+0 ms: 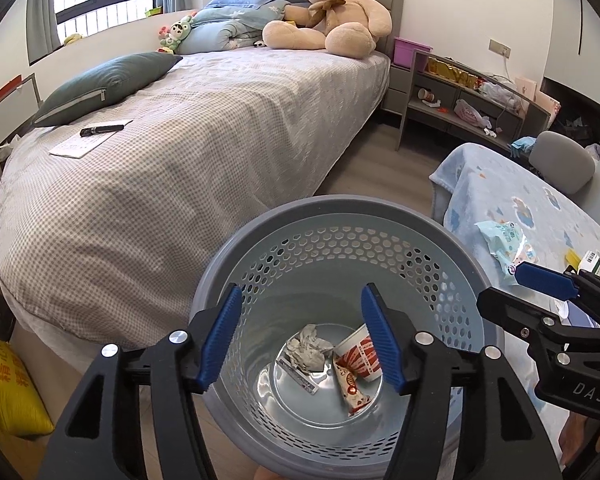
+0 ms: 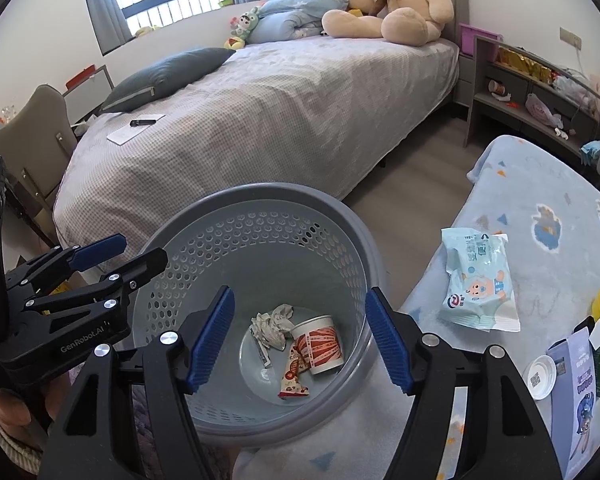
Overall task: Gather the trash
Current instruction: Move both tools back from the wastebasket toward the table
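Right wrist view shows both grippers, left [image 2: 100, 258] and right [image 2: 300, 336], spread apart and empty over the bin [image 2: 356, 216], while the wipes packet [image 2: 480, 280] on the blanket looks light, soft, crinkly, best pinched at an edge.

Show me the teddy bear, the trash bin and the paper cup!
teddy bear [image 1: 342, 16], left wrist view, on its tummy.
trash bin [image 2: 332, 216], right wrist view, on its grey rim.
paper cup [image 2: 320, 346], right wrist view, on its striped side.
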### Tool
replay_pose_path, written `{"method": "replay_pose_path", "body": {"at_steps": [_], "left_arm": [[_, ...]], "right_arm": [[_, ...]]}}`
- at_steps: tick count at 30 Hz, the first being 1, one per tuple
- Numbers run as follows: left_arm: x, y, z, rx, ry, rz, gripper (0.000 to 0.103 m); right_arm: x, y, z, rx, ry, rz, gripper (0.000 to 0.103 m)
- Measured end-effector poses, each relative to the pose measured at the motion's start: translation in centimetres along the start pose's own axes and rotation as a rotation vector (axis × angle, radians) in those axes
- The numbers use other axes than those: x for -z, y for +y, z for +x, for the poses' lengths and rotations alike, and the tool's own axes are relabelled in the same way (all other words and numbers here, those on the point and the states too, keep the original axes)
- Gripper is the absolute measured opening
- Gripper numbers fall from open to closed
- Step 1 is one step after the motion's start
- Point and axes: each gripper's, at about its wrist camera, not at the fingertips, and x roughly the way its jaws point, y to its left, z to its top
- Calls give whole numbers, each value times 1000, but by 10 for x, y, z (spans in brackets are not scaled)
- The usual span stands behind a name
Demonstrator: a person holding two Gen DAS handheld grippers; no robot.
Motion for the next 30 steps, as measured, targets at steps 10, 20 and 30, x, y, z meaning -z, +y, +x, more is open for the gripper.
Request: {"method": "replay_pose_path", "body": {"at_steps": [10, 20, 30], "left_arm": [[0, -1, -4, -23, -23, 5, 65], [2, -8, -8, -18, -31, 20, 66], [5, -17, -16, 13, -52, 42, 68]], "right_arm": [[2, -2, -2, 11, -9, 9, 68], [10, -10, -10, 28, -13, 37, 68], [26, -36, -32, 67, -31, 129, 69]]}}
